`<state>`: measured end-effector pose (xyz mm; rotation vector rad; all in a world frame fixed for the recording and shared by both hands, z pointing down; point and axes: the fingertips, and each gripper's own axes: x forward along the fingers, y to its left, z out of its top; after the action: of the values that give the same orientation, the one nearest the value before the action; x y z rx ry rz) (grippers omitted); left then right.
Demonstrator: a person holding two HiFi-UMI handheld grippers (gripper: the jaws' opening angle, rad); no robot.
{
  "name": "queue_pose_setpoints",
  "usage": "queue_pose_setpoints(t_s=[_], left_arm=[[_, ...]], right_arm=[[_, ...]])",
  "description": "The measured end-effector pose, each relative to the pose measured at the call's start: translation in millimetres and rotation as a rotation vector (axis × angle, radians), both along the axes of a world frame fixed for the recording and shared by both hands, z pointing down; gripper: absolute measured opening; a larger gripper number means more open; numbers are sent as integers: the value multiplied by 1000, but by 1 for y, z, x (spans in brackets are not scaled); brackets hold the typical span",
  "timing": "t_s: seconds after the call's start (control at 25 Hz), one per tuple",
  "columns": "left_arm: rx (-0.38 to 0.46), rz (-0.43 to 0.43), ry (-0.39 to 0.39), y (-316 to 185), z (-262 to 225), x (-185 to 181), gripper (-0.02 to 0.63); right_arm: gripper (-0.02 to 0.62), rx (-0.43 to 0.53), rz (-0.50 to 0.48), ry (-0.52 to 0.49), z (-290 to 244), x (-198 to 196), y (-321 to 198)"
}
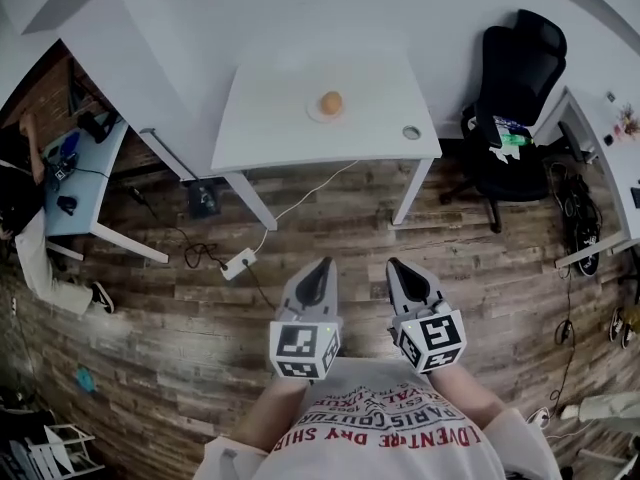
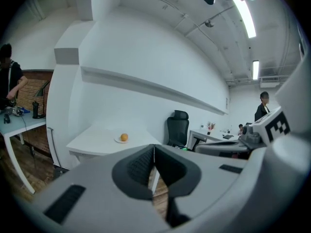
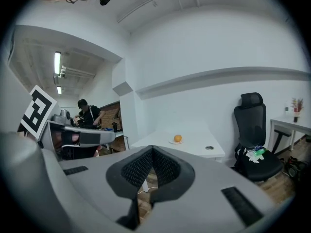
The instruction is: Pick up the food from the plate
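An orange round piece of food [image 1: 331, 102] sits on a small white plate [image 1: 318, 114] on a white table [image 1: 270, 118] across the room. The same food [image 2: 124, 137] [image 3: 178, 138] shows small and distant in both gripper views. My left gripper [image 1: 321, 269] and right gripper [image 1: 395, 266] are held side by side close to my chest, over the wooden floor, far short of the table. Both have their jaws together with nothing between them; the left gripper [image 2: 153, 149] and right gripper [image 3: 152, 150] show their tips meeting.
A black office chair [image 1: 510, 88] stands right of the table, with another desk [image 1: 610, 158] beyond it. A power strip and cable [image 1: 240, 262] lie on the floor below the table. A person sits at a desk [image 1: 75, 183] on the left. A round grommet [image 1: 411, 132] marks the table's near right corner.
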<state>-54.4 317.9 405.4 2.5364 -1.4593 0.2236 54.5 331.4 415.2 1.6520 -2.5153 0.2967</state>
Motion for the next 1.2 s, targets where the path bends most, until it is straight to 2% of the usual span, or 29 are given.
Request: queue_pose_setpoints(t_s=[0.48,0.8,1.0,1.2], left_arm=[[14,107,38,-173,-16,-63,8],[-18,154,25,-255,-5,-94,8],[-48,174,20,-284,6,-90,8],[-61,166,13,-321,16,-80,8]], right_arm=[[9,-14,165,4,-9,-44,-150],[9,-10,222,-5,-11,-73,-230],[9,-38,229,-5,-2,-72,-263],[9,-25,213,-3,1,-62,-304]])
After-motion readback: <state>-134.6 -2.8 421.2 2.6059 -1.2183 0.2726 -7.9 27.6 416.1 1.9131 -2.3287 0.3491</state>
